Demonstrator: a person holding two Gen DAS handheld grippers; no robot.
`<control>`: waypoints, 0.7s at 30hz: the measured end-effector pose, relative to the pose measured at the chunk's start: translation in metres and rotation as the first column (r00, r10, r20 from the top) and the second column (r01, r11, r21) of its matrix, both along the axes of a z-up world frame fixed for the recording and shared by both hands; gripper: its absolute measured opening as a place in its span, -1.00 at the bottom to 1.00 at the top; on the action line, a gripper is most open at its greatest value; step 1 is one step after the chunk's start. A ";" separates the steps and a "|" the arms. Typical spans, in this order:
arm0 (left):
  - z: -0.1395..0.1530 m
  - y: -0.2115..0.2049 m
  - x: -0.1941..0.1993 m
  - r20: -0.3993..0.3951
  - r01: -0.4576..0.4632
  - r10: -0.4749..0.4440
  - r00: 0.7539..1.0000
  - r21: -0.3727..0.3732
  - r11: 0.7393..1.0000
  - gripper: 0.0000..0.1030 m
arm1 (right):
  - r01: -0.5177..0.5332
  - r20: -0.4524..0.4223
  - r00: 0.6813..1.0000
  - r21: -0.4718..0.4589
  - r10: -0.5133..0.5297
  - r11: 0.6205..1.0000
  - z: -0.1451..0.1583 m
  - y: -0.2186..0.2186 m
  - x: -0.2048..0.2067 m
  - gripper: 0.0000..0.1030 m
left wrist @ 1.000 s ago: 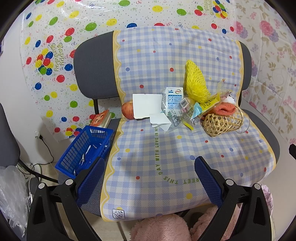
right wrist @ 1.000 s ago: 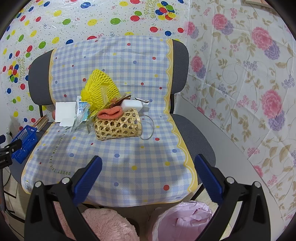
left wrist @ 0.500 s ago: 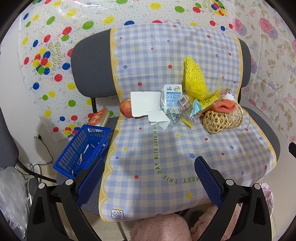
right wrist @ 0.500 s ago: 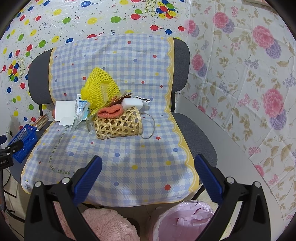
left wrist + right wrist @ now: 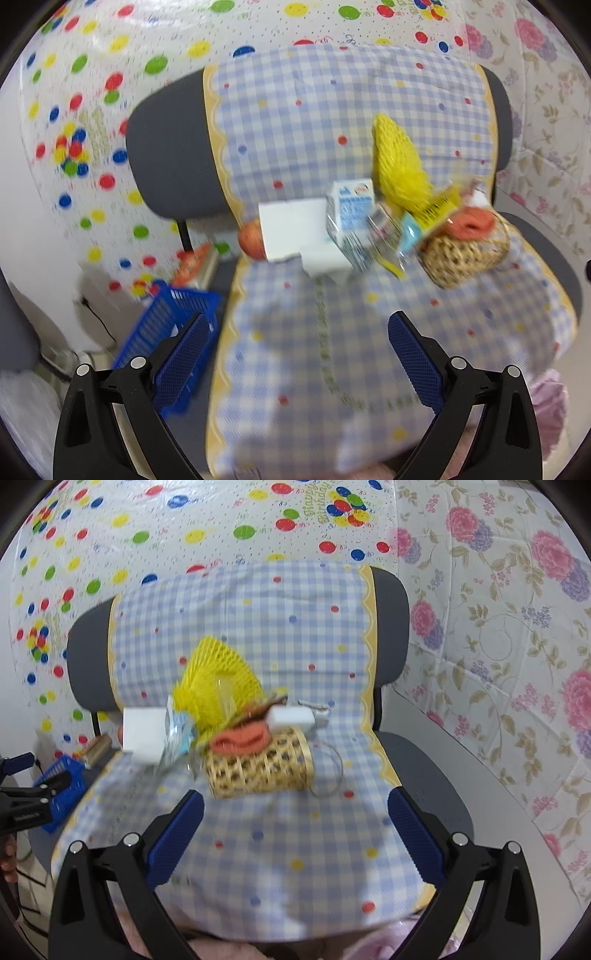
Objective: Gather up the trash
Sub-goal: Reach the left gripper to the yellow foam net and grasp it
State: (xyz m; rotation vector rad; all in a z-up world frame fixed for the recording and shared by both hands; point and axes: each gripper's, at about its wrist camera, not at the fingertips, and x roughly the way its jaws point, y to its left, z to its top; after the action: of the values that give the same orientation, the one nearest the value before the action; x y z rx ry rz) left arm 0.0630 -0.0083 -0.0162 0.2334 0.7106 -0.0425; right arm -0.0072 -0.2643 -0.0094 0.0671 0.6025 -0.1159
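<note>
Both tongs, left (image 5: 295,339) and right (image 5: 293,818), are wide w/ nothing held and have moved closer to the trash pile (image 5: 369,229) on the chair (image 5: 295,830), so first pick seems near

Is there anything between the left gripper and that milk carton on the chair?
Nothing visible. The left gripper hangs open over the bare checked cover of the seat, and the milk carton lies ahead of it with only a white paper at its base.
</note>
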 end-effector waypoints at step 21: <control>-0.001 -0.100 0.144 -0.023 0.229 -0.238 0.971 -0.190 0.955 0.85 | -0.026 -0.023 0.999 -0.068 0.024 0.997 -0.019 -0.035 0.086 0.60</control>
State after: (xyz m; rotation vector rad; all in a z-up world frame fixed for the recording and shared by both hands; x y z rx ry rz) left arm 0.2070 -0.1088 -0.0176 0.1365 0.7167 -0.3398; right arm 0.0792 -0.2994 -0.0288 -0.0082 0.6208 -0.1132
